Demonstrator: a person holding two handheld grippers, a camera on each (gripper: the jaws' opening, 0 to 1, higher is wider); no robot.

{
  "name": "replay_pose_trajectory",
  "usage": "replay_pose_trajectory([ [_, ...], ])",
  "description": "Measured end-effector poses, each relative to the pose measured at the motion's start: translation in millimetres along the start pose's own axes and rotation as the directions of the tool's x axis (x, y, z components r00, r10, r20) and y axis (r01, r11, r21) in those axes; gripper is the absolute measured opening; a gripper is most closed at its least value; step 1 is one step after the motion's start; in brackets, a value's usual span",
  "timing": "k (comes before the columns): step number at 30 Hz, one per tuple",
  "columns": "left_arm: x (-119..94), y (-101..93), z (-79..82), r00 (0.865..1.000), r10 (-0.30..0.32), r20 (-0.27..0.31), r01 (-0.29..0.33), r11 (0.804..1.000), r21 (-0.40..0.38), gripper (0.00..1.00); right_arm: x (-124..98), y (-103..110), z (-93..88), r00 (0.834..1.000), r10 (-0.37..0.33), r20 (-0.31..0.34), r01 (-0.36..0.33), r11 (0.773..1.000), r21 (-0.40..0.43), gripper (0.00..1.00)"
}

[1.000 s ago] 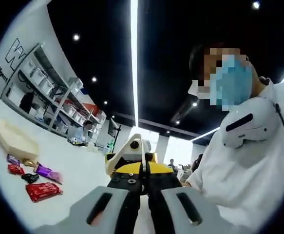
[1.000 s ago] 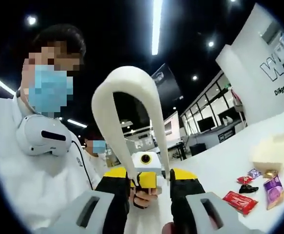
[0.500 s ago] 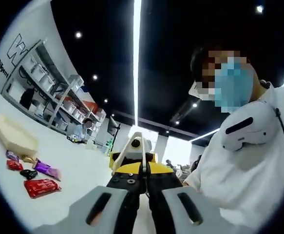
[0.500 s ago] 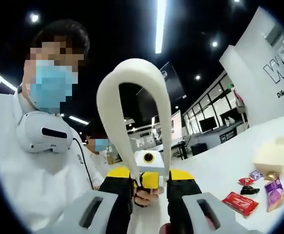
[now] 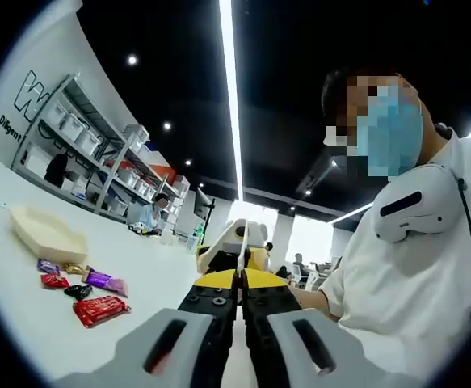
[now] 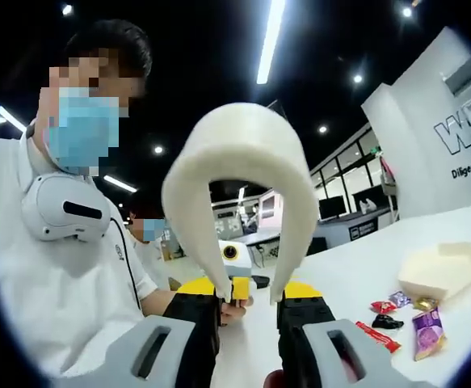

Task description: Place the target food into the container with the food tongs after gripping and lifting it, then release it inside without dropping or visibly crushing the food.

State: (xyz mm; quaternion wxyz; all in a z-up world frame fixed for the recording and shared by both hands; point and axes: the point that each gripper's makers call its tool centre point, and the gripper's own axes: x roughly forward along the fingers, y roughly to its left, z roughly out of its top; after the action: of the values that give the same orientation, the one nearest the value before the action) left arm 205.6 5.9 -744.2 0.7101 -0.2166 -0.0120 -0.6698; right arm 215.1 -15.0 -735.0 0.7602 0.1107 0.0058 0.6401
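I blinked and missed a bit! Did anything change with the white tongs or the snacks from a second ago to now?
The white tongs, held between the right gripper jaws, have tipped toward the camera, so the bend looks broader. Nothing was picked up or let go. The left gripper stays shut. The snacks, such as the red packet, and the container lie as before on the table; only the cameras shifted.

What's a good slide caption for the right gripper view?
Right gripper holds white food tongs by their arms, loop raised, above a white table with wrapped snacks and a cream container.
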Motion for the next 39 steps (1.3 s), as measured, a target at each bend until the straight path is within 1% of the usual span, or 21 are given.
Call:
replay_pose_trajectory([
  [2,-0.8,1.1,-1.3,1.0,0.006,-0.005,-0.006,1.0,0.001,0.0,-0.1,-2.8,-3.3,1.0,-0.01,-0.022,0.009,1.0,-0.021,0.22],
  [4,-1.4,3.6,-3.8,1.0,0.022,-0.019,-0.021,1.0,0.013,0.0,0.2,-3.7,-4.3,1.0,-0.008,-0.026,0.008,1.0,-0.025,0.22],
  [7,-0.5,8.6,-12.6,0.996,0.059,-0.067,-0.056,0.997,0.052,0.02,2.7,-4.2,-9.7,0.998,-0.009,-0.054,0.006,0.999,-0.051,0.22],
  [8,0.4,8.3,-14.3,0.996,0.058,-0.073,-0.055,0.997,0.052,0.03,3.3,-3.5,-10.2,0.998,-0.005,-0.056,0.002,0.998,-0.055,0.22],
  [13,1.8,11.5,-16.9,0.994,0.066,-0.082,-0.061,0.997,0.054,0.06,4.8,-3.5,-9.7,0.998,0.002,-0.058,-0.005,0.998,-0.06,0.22],
  [17,4.9,11.2,-11.8,0.997,0.056,-0.053,-0.053,0.998,0.045,0.05,6.1,-2.9,-12.1,0.998,0.008,-0.069,-0.012,0.998,-0.065,0.22],
  [19,6.6,11.9,-10.4,0.998,0.052,-0.043,-0.05,0.998,0.035,0.05,5.7,-2.4,-10.9,0.998,0.012,-0.061,-0.016,0.998,-0.061,0.22],
  [23,8.1,4.5,-5.0,1.0,0.004,-0.006,-0.004,1.0,-0.002,0.04,4.4,-3.8,-10.6,0.998,0.009,-0.063,-0.012,0.998,-0.058,0.22],
  [28,8.8,7.0,2.7,0.999,0.011,0.031,-0.011,1.0,-0.012,0.05,3.0,-4.2,-11.5,0.998,0.011,-0.067,-0.015,0.998,-0.059,0.22],
  [30,10.3,4.2,6.0,0.999,-0.005,0.048,0.006,1.0,-0.02,0.05,3.0,-4.3,-12.3,0.997,0.011,-0.07,-0.015,0.998,-0.056,0.22],
  [34,12.8,5.1,4.9,0.999,-0.005,0.05,0.006,1.0,-0.018,0.03,2.8,-2.6,-12.8,0.997,0.018,-0.075,-0.022,0.998,-0.058,0.22],
  [36,14.0,3.2,6.8,0.997,-0.017,0.07,0.019,1.0,-0.024,0.02,2.4,-2.9,-13.9,0.997,0.018,-0.08,-0.022,0.999,-0.05,0.22],
  [39,16.0,-1.9,8.5,0.995,-0.043,0.087,0.046,0.999,-0.024,0.01,1.9,-3.2,-15.2,0.996,0.019,-0.083,-0.021,0.999,-0.025,0.22],
])
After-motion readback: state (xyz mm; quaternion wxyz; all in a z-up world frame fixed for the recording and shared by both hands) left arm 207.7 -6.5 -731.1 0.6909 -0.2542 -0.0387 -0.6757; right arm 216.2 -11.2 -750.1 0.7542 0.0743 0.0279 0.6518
